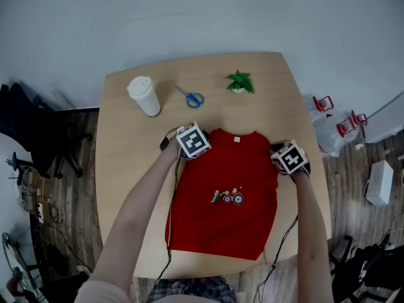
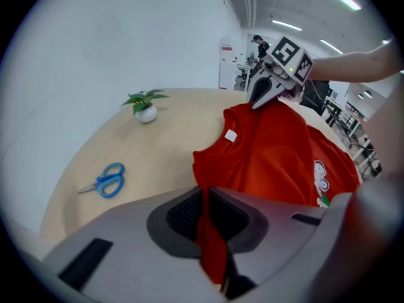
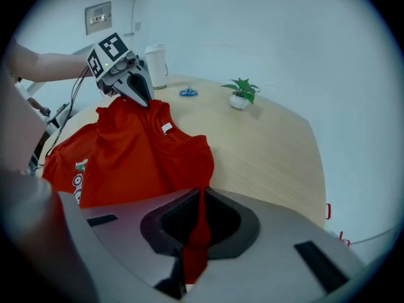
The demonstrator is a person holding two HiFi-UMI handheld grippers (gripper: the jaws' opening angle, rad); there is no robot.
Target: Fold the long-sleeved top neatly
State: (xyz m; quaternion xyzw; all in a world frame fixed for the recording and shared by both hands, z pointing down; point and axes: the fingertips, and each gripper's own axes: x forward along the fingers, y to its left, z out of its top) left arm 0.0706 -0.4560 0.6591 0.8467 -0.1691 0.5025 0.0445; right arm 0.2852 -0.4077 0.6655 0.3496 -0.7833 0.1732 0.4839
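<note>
A red long-sleeved top (image 1: 233,213) with a small printed picture on its chest lies on the round wooden table (image 1: 126,188), neckline toward the far side. My left gripper (image 1: 188,149) is at the top's left shoulder. In the left gripper view, my left gripper (image 2: 208,232) is shut on a pinched fold of the red top (image 2: 278,156). My right gripper (image 1: 287,163) is at the right shoulder. In the right gripper view, my right gripper (image 3: 197,232) is likewise shut on a fold of the red top (image 3: 139,156). Both shoulders are raised a little off the table.
A white lidded cup (image 1: 144,96), blue-handled scissors (image 1: 190,97) and a small potted plant (image 1: 239,82) stand along the table's far side. A dark chair (image 1: 38,131) is left of the table; boxes and bags (image 1: 379,182) lie on the floor at right.
</note>
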